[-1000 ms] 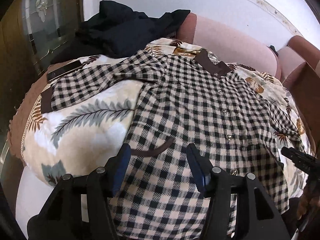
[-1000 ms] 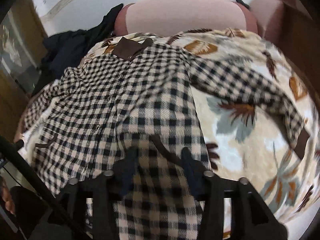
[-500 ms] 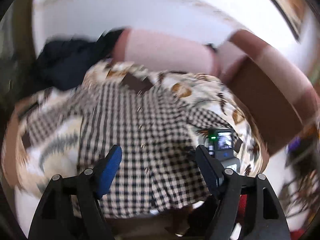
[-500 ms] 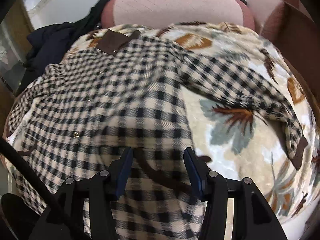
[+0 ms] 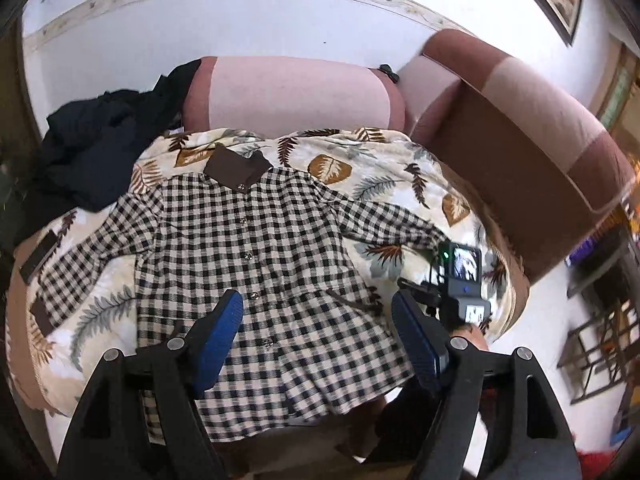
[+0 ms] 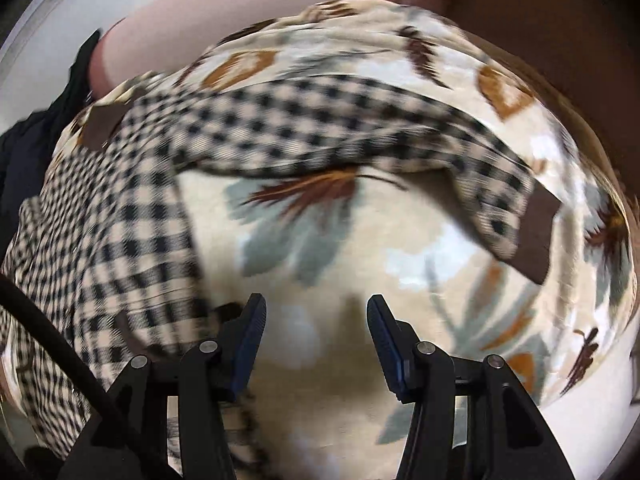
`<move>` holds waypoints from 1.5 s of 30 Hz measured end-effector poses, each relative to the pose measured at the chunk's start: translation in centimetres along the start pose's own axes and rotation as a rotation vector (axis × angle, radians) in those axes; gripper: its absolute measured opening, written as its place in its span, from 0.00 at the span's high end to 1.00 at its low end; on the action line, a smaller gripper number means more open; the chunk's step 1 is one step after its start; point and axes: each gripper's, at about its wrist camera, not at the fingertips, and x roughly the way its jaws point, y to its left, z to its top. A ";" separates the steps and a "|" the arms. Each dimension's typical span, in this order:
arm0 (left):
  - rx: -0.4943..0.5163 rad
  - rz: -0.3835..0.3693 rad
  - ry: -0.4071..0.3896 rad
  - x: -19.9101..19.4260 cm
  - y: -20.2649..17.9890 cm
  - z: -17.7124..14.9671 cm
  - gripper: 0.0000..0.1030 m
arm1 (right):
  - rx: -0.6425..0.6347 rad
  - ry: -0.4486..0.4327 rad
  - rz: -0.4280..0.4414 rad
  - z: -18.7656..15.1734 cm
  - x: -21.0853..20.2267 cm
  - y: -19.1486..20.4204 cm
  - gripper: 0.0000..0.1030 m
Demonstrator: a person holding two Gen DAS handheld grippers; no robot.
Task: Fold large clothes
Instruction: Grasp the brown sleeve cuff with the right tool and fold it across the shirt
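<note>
Shirt (image 5: 256, 248) lies buttoned and spread flat on the leaf-print blanket (image 5: 360, 164) over the sofa (image 5: 296, 92). Your left tool (image 5: 318, 332) has just been opening and hangs wide above it, empty. Your right tool (image 6: 316, 344) gapes empty over bare blanket beside the sleeve (image 6: 360, 128).

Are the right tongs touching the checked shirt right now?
Cannot tell. The right wrist view shows the right tongs open over the leaf blanket, the checked shirt blurred beside one finger.
</note>
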 end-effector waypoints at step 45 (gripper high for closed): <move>-0.476 0.353 -0.170 17.4 25.9 -7.4 0.27 | 0.350 -0.306 0.004 10.0 -3.1 -12.0 0.95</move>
